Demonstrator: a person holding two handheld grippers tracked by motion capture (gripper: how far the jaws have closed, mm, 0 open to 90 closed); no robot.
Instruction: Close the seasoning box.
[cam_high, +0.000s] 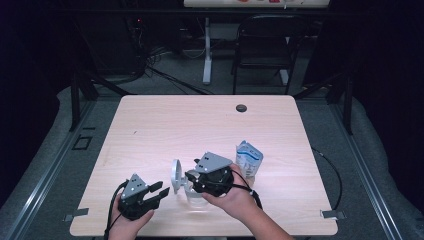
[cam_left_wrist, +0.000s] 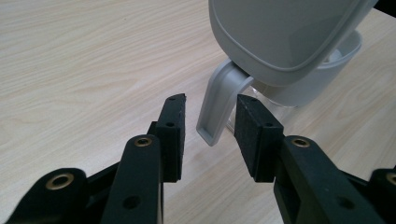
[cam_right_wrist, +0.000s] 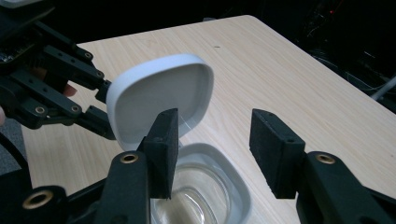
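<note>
- Nearest us, at the table's (cam_high: 150, 125) front edge, we see the left gripper (cam_high: 161, 191) held in the person's left hand (cam_high: 125, 226). Its jaws stand apart and grasp nothing. In the left gripper view the white latch tab (cam_left_wrist: 215, 107) of the container hangs in the gap between the pads (cam_left_wrist: 173, 130) without touching either.
- Just to its right we see the right gripper (cam_right_wrist: 217, 154), held in the right hand (cam_high: 237, 200) over the clear container (cam_high: 196, 196). In the right gripper view its jaws are spread above the container's open mouth (cam_right_wrist: 205, 186) and press on nothing.
- The container stands on the table near the front edge, between the two grippers. It has a transparent body and a white rim. Its white lid (cam_high: 175, 175) is swung up on edge at the left side, facing the left gripper.
- Farther back and to the right, we see a blue-and-white pouch (cam_high: 248, 158) standing on the table, near the right gripper.
- Near the far edge, we note a dark round grommet hole (cam_high: 241, 108) in the tabletop.
</note>
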